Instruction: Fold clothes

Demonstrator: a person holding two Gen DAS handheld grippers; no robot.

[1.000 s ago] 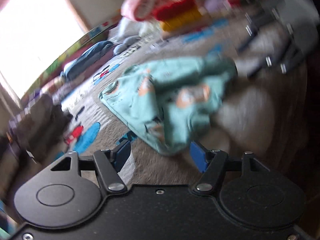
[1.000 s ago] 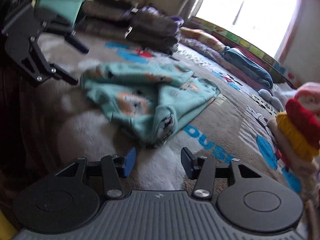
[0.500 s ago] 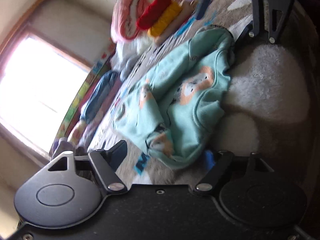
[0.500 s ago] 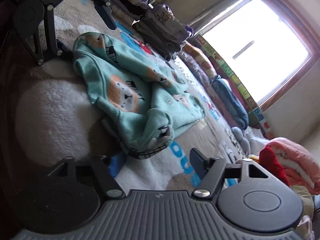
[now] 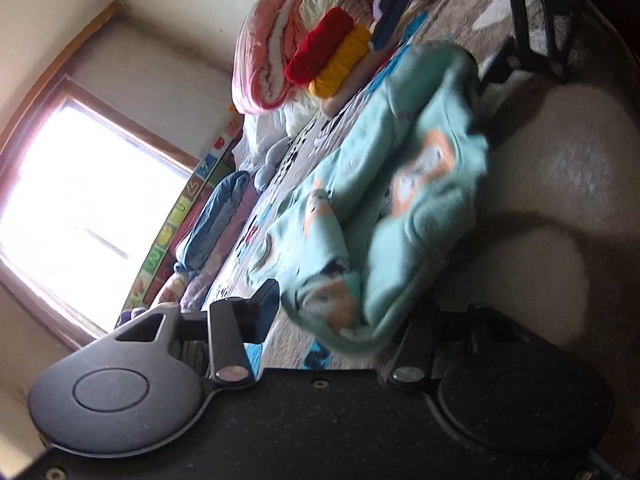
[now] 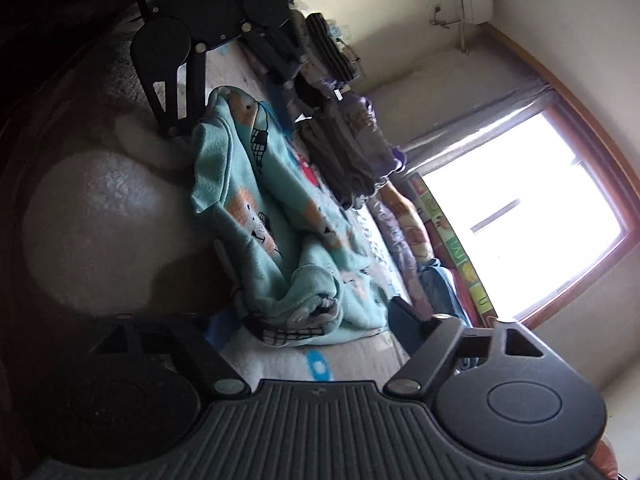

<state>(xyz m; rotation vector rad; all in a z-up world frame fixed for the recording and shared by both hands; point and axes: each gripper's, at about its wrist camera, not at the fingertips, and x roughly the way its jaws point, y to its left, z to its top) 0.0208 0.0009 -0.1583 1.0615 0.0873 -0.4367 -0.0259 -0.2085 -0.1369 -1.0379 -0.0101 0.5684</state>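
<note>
Both grippers rolled further sideways than half a second before, jaws spread wide at the crumpled garment's near edge

The left gripper [image 5: 336, 316] and right gripper [image 6: 304, 320] stood released, gripping nothing; the teal animal-print garment [image 5: 400, 184] lay bunched mid-frame on the rug [image 6: 96, 216], its near hem covering the left gripper's right finger; beyond, folded bedding [image 5: 272, 56] sat upper centre, blurred
</note>
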